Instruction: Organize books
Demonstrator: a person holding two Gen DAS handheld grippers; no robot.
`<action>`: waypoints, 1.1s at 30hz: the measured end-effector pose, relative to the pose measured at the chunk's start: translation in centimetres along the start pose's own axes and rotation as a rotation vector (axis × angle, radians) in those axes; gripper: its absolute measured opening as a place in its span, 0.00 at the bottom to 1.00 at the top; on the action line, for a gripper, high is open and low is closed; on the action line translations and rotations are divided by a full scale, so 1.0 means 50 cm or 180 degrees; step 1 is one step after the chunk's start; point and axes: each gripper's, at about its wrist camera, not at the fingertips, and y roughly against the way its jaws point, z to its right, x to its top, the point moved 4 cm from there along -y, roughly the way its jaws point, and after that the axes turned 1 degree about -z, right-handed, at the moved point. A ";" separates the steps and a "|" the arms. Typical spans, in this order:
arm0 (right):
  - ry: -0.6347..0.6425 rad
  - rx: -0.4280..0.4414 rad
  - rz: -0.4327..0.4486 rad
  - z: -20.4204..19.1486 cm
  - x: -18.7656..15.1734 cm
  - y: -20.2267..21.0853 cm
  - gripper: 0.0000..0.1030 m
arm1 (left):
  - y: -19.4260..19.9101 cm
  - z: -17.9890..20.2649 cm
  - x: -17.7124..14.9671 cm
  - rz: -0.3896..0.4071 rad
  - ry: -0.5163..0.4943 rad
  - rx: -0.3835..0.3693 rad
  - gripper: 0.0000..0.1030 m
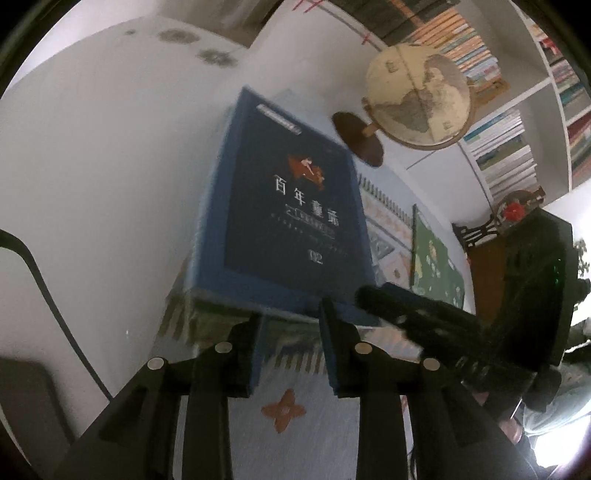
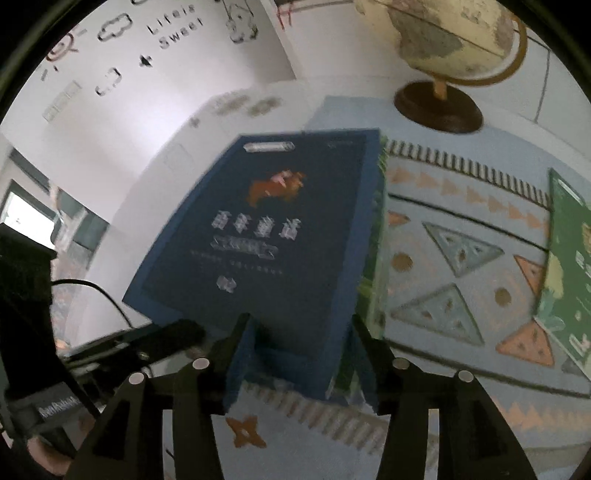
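Blue book (image 1: 291,206) lying on patterned cloth (image 1: 325,398), centre frame, covering green-edged book beneath; only green edge (image 2: 371,288) peeking out at 3 o'clock. Left gripper (image 1: 290,354) standing spread, pads clear of book's near edge. Right gripper (image 2: 301,363) spread, straddling book's near corner; pad contact blurring, cannot tell. Green book (image 2: 569,269) getting cut off at 3 o'clock. Globe (image 1: 417,99) sitting at 1 o'clock, cropped in right view.

"百年" and "02" on the blue book (image 1: 291,206); "Life is Sweet" on the wall (image 2: 173,27).
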 end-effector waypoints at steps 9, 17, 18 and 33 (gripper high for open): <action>-0.0583 -0.0201 0.0216 0.114 -0.093 0.100 0.51 | 0.040 0.010 -0.066 -0.0084 -0.0156 0.0213 0.25; -0.1231 -0.0478 0.0552 0.242 -0.139 0.217 0.51 | 0.030 0.159 -0.109 -0.0175 -0.0650 -0.0014 0.31; -0.1251 -0.0534 0.0601 0.258 -0.143 0.234 0.51 | 0.022 0.183 -0.124 -0.0246 -0.0742 -0.0070 0.30; -0.1012 -0.0575 0.0329 0.376 -0.259 0.330 0.54 | -0.055 0.466 -0.300 -0.0414 -0.1265 0.0115 0.30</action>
